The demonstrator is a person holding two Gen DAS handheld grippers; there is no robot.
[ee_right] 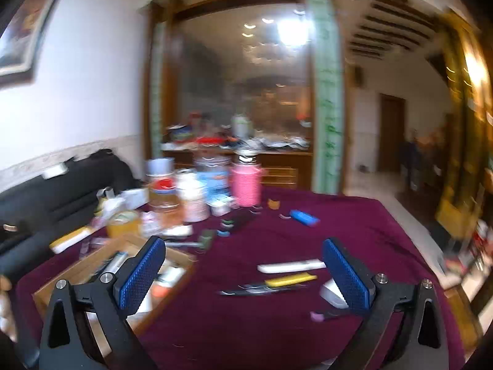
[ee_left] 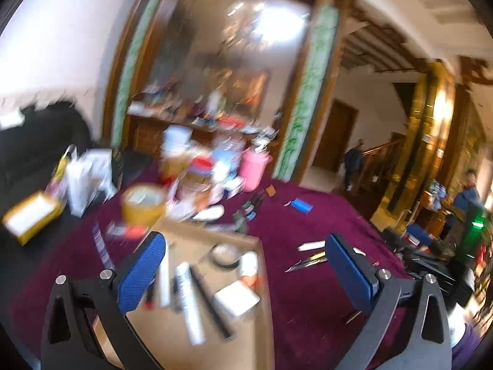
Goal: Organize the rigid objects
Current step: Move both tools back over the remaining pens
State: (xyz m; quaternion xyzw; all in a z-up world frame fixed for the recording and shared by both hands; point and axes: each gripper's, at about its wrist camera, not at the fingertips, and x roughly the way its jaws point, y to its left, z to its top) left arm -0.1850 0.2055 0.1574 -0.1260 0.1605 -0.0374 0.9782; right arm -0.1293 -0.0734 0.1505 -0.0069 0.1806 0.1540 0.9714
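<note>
A shallow cardboard box lies on the maroon tablecloth. It holds a white tube, a black pen, a white square box and a tape roll. My left gripper hangs open above the box, with nothing between its blue pads. My right gripper is open and empty too, over the cloth to the right of the same box. Loose on the cloth ahead lie a white stick, a yellow-handled tool, a dark pen and a blue object.
A pink container, a yellow tub and several jars and packets crowd the table's far left. A black sofa stands on the left. Two people are far off at the right. Both views are blurred.
</note>
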